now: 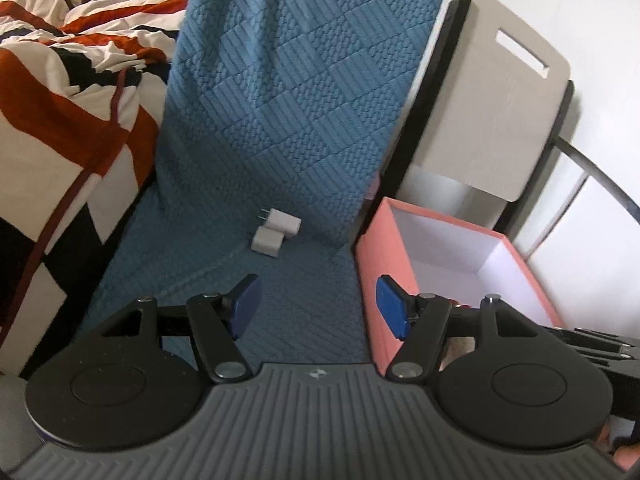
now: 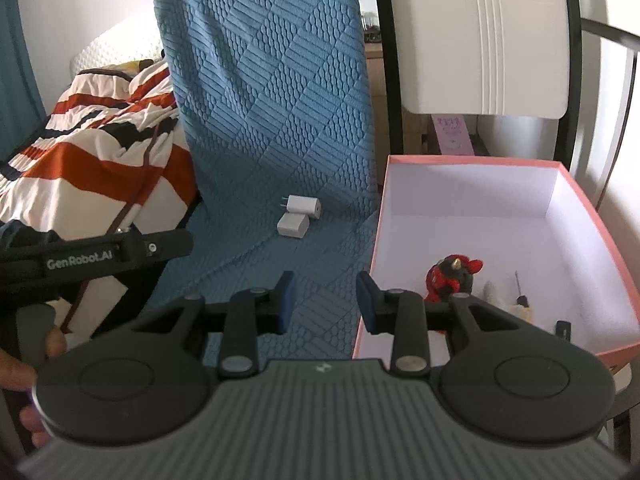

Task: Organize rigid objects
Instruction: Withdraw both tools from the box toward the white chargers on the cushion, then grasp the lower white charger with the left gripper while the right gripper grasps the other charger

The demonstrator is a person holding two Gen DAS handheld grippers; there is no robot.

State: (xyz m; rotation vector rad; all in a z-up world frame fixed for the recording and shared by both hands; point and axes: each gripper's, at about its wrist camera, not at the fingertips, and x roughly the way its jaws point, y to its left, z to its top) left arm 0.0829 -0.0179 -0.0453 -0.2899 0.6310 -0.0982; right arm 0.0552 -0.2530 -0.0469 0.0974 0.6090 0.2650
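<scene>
Two white plug chargers [image 1: 276,230] [image 2: 298,216] lie side by side on the blue quilted cover [image 1: 280,120] [image 2: 272,120] of a chair seat. A pink box [image 1: 460,248] [image 2: 576,196] with a white inside stands to their right. In it lie a small red and black figure [image 2: 452,278], a thin screwdriver [image 2: 520,292] and other small bits. My left gripper [image 1: 318,306] is open and empty, short of the chargers, its right finger in front of the box's wall. My right gripper [image 2: 324,300] is open and empty too, near the box's left wall.
A striped orange, black and white blanket [image 1: 72,92] [image 2: 100,152] lies on the bed to the left. A white chair back [image 1: 492,108] [image 2: 480,36] with a black frame rises behind the box. In the right wrist view a hand [image 2: 24,364] holds the left gripper's body [image 2: 92,258] at the left.
</scene>
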